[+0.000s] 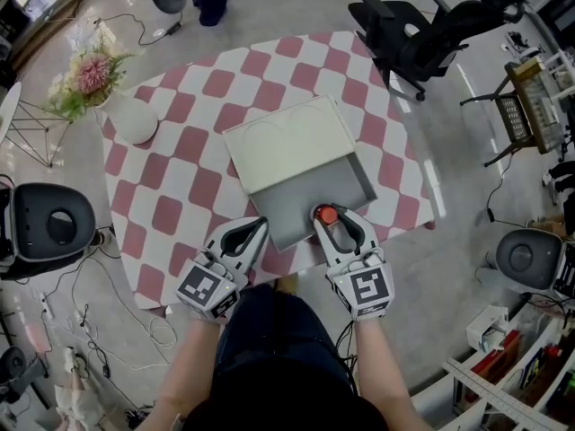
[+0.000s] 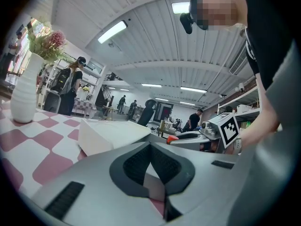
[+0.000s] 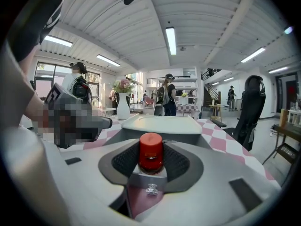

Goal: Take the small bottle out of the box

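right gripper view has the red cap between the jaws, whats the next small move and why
Likely squeeze the right gripper firmly onto the small bottle before lifting. It stands between the pads at the near edge of the box, but whether they press on it can't be told, so lifting now might drop it.

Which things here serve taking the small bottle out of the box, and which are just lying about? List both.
Job: small red-capped bottle; shallow grey box with white lid; right gripper, jaws around the bottle.
Lying about: white vase of pink flowers; black office chair; pink-and-white checked tablecloth.
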Demonstrator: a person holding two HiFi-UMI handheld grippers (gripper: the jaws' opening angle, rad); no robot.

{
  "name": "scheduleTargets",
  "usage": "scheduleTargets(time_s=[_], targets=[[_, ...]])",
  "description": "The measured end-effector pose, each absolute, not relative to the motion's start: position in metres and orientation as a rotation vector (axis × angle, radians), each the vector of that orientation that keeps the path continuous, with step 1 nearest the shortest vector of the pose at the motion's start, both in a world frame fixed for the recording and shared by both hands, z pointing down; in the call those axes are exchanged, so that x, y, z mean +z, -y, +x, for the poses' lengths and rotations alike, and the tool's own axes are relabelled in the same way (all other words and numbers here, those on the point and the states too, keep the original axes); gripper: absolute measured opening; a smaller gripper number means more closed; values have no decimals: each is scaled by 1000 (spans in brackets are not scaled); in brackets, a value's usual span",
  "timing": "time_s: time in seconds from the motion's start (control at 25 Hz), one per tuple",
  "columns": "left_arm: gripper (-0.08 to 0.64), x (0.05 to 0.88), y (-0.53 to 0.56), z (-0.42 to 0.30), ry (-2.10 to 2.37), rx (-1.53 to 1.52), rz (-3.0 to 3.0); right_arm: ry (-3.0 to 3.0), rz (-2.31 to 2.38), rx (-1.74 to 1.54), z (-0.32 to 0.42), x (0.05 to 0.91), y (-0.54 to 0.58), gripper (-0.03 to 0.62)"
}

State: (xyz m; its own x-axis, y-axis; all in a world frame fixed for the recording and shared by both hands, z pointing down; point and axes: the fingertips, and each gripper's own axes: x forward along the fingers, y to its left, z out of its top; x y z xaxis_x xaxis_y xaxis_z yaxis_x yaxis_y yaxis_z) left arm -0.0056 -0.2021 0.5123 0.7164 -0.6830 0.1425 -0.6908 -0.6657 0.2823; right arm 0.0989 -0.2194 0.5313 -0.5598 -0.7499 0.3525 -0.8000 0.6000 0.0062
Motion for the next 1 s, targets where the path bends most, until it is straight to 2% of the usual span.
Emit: scheduleTargets(time_s=[1.0], targets=[[14, 487, 202, -14, 1068, -9, 2657, 2572, 1349, 207, 98, 486, 219, 146]])
